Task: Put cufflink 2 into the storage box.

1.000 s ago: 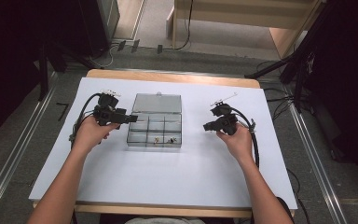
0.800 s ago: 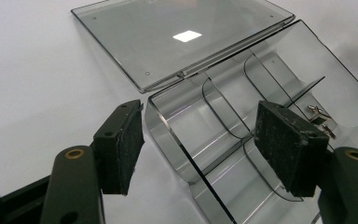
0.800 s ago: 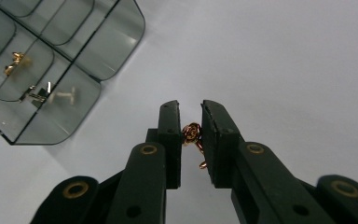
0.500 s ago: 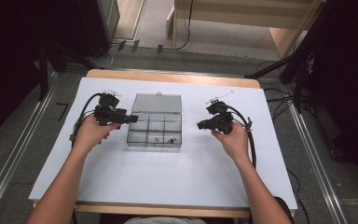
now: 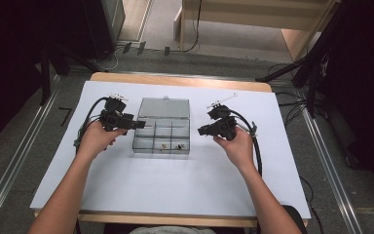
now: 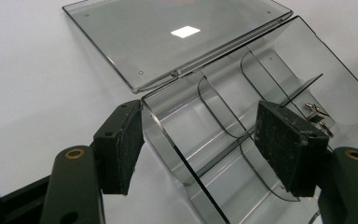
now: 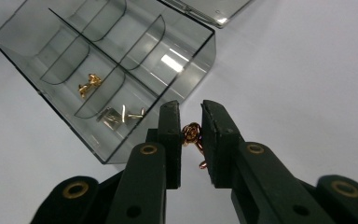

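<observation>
While the high view renders the clear plastic box (image 5: 161, 132) as a small grey grid on the white sheet (image 5: 141, 190), with its lid (image 5: 165, 107) folded flat behind it, the pieces inside are no more than specks there. The right gripper view brings them closer: a gold-coloured piece (image 7: 88, 85) lies in one near compartment and a silver-coloured pair (image 7: 121, 115) in the one beside it, though their exact shape stays hard to make out. That same view shows the right gripper (image 7: 190, 140) pinching a small copper-coloured trinket (image 7: 192, 134) between its pads, just outside the box's corner and above the sheet; its lower end hangs below the pads and part of it is covered by them. From above, the right gripper (image 5: 205, 130) sits just right of the box, and the trinket is too small to see. The left gripper (image 6: 200, 149) stands spread wide, its pads straddling the box's near wall without clearly pressing it; one pad cuts off the silver pair (image 6: 318, 116) behind it. From above, the left gripper (image 5: 135, 125) reaches the box's left edge, its jaws too small to read.
</observation>
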`<state>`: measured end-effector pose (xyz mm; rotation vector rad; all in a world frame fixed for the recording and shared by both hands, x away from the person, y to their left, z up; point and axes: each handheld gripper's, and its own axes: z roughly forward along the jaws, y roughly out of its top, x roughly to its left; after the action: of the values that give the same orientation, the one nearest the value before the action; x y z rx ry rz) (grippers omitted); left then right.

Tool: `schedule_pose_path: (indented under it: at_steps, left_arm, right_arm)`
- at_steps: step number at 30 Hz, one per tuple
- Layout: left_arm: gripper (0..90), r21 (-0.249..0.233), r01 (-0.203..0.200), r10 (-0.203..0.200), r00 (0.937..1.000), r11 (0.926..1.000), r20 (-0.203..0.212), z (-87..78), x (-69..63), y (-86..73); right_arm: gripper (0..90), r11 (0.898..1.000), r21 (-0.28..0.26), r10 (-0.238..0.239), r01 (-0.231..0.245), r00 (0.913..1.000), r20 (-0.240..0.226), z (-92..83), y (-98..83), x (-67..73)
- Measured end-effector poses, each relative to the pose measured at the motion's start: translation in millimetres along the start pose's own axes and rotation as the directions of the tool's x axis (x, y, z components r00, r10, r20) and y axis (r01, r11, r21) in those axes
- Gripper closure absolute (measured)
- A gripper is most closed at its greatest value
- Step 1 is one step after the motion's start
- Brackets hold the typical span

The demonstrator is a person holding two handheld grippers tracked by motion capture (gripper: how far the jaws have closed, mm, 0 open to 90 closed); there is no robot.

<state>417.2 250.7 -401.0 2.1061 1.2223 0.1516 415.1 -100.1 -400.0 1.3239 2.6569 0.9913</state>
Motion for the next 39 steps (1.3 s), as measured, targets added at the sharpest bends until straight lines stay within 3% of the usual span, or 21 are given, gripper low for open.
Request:
schedule_pose_path:
  at_steps: [15, 30, 39]
  left_arm:
    - [33.7, 0.019, 0.008, -0.008, 1.0000, 0.9998, -0.001, 0.2, 0.5, 0.4]
    - [33.7, 0.004, 0.002, -0.002, 1.0000, 1.0000, -0.005, -2.6, -1.6, 2.1]
    - [33.7, 0.000, 0.001, -0.001, 1.0000, 1.0000, -0.002, -3.5, -2.7, 2.5]
  right_arm:
    - [79.7, 0.999, -0.004, -0.033, 0.033, 0.9992, -0.024, 5.1, 10.7, 21.0]
    - [79.7, 0.997, -0.002, -0.079, 0.079, 0.9954, -0.053, 17.1, 21.5, 49.4]
    - [79.7, 0.996, -0.008, -0.088, 0.088, 0.9931, -0.078, 23.2, 29.0, 58.6]
